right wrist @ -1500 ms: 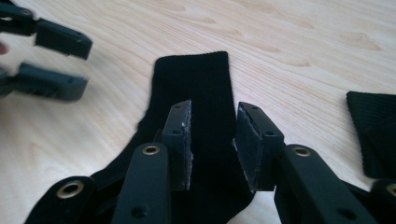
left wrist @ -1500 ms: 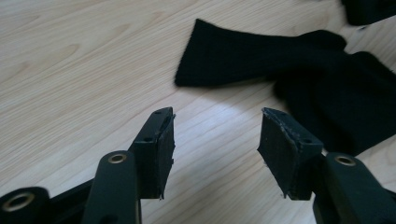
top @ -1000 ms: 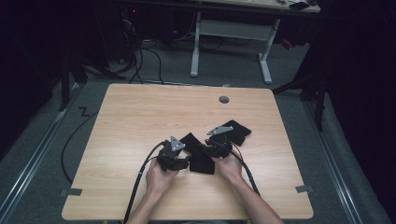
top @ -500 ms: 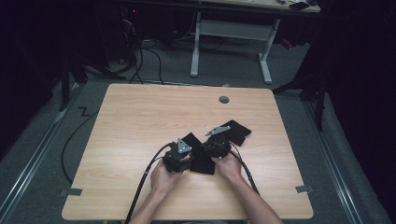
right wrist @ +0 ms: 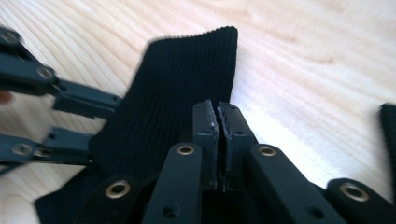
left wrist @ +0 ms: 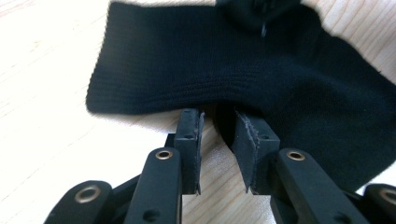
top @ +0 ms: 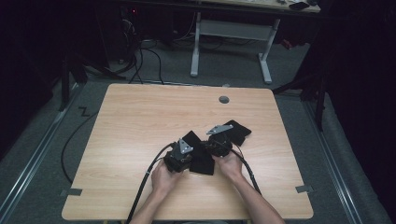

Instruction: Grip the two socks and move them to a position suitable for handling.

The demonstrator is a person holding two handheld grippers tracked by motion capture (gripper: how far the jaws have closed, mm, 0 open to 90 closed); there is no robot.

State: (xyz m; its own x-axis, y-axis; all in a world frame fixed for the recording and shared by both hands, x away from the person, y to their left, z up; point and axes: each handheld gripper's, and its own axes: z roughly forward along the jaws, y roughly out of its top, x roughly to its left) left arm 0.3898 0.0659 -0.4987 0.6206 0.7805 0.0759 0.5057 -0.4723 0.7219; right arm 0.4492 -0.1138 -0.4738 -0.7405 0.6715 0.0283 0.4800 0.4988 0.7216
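A black sock (top: 201,162) lies crumpled on the wooden table (top: 140,121), near the front middle. My left gripper (top: 191,158) is at its left side. In the left gripper view its jaws have just been closing: the left gripper (left wrist: 218,116) still shows a gap, and the hem of the sock (left wrist: 196,60) dips between the fingertips. My right gripper (top: 212,148) is at the sock's right side. That gripper (right wrist: 218,105) is shut, pinching the edge of the ribbed sock (right wrist: 182,79). A second black sock (top: 237,131) lies flat behind the right gripper.
A round grommet (top: 224,99) sits near the table's far edge. Another desk's white legs (top: 195,46) and cables (top: 140,56) stand on the floor beyond. Each gripper's cable (top: 144,186) trails toward the front edge. The other sock's edge (right wrist: 387,121) shows in the right gripper view.
The left gripper has shifted slightly right onto the sock's edge. Both hands now sit closer together, with the sock bunched between them.
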